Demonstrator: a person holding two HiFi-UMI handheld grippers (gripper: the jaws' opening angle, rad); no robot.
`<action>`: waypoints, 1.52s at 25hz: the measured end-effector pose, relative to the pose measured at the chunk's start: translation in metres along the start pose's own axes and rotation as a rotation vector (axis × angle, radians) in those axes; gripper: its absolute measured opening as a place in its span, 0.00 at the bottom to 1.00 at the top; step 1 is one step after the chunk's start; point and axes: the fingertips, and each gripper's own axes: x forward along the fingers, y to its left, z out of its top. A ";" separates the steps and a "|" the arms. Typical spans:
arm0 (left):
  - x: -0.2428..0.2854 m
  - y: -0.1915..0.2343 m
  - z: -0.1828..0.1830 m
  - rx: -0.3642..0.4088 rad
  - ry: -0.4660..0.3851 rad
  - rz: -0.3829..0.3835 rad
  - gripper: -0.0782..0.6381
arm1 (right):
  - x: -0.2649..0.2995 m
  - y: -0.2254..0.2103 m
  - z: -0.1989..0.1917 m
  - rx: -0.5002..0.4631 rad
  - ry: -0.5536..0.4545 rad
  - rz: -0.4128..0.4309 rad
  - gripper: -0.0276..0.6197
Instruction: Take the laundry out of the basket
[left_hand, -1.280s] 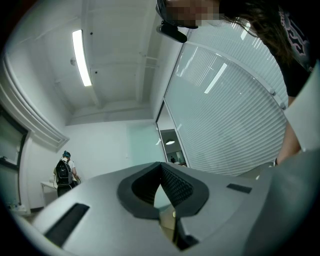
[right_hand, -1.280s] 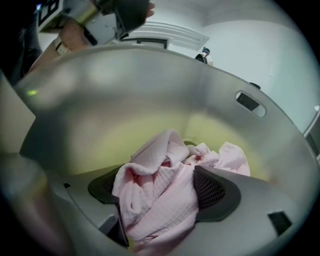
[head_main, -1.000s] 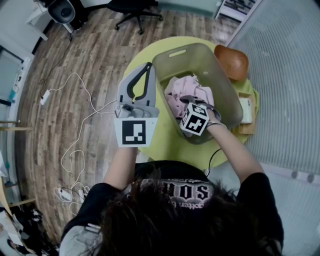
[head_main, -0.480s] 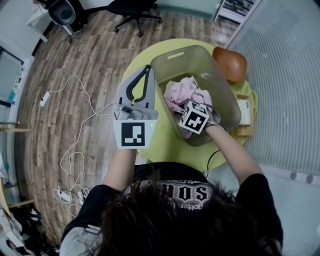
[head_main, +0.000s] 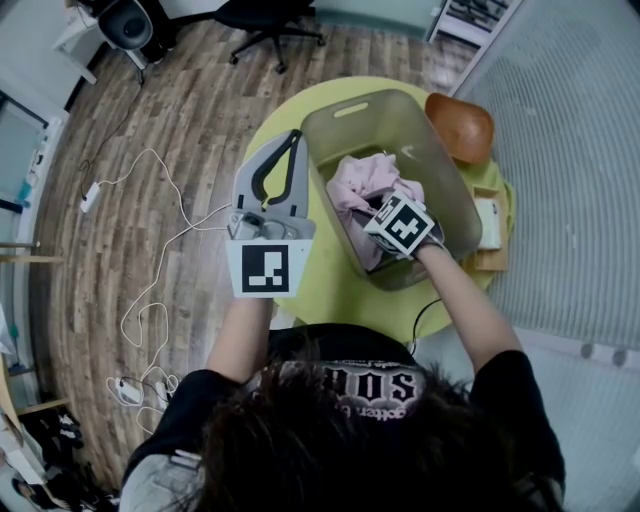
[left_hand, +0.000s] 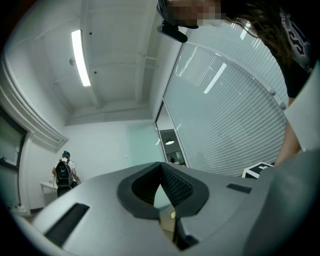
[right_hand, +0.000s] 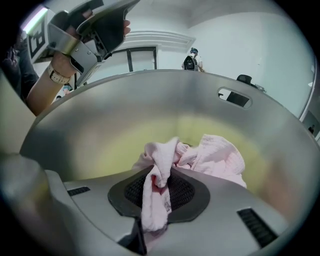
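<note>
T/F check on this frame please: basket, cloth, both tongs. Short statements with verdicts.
1. The right tongs are clamped on pink cloth. True; the jaws have just been closing and a fold of the cloth is pinched between them.
2. The left tongs hold a piece of cloth. False: they are shut with nothing between them, held up outside the basket.
3. The basket stands on the floor. False: it stands on a round yellow-green table.
4. Pink cloth lies inside the basket. True.
</note>
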 end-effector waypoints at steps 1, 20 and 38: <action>0.000 0.000 0.000 -0.001 -0.001 0.002 0.11 | 0.000 -0.001 0.000 0.008 -0.005 0.001 0.17; -0.005 0.002 0.002 0.009 -0.002 0.011 0.11 | -0.041 -0.042 0.030 0.227 -0.244 -0.081 0.16; -0.010 0.001 0.004 0.050 0.020 0.030 0.11 | -0.097 -0.048 0.067 0.236 -0.447 -0.191 0.16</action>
